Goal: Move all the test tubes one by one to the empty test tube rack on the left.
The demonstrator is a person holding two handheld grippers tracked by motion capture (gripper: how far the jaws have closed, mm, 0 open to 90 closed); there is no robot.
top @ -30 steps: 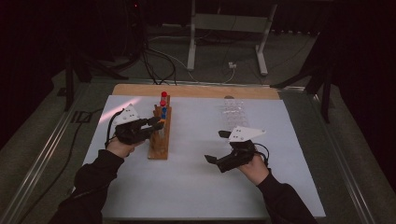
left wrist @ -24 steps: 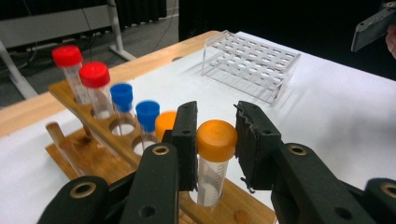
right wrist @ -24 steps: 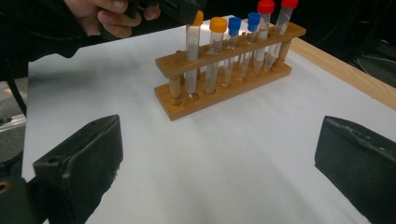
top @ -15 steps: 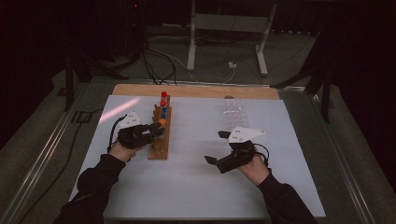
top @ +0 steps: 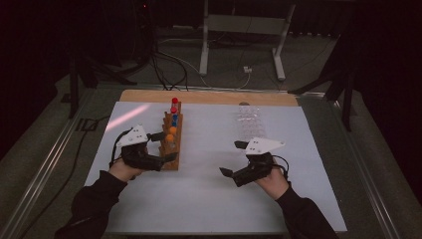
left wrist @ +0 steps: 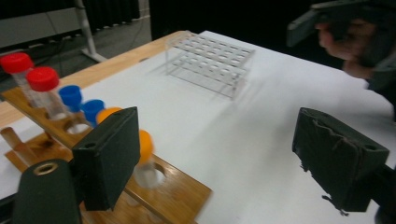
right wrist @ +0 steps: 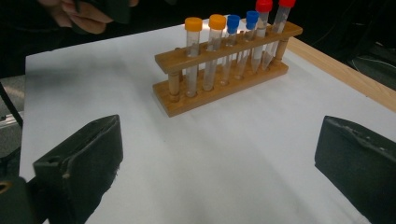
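Dark room around the bench; cables and a metal stand leg on the floor beyond. White sheet covers the tabletop (top: 209,199), with a bare wooden strip along the far edge.

Clear plastic grid rack (top: 249,122) sits empty on the far right part of the sheet, well apart from everything else. Brown wooden test-tube rack (top: 171,142) stands left of centre, carrying six capped tubes in one row: two red-capped tubes (right wrist: 264,5) at the far end, two blue-capped (right wrist: 232,23) in the middle, two orange-capped (right wrist: 217,21) nearest the person.

Left gripper (top: 164,147) is just beside the near end of the wooden rack. Its jaws have just been opening; fingers (left wrist: 109,156) now spread wide, nothing pinched. In the left gripper view the nearest orange-capped tube (left wrist: 144,147) sits in its hole, partly behind the left finger and free of the pads.

Right gripper (top: 234,159) hovers low over bare sheet, fingers (right wrist: 81,165) spread, empty, pointing toward the wooden rack.

Judgement: step in hand is a release at the wooden rack, the tube looking seated. To do it well: draw the left gripper straight back with the fingers wide, so neither pad clips the orange cap or nudges the rack. Check the tube stands upright in its hole before reaching again.
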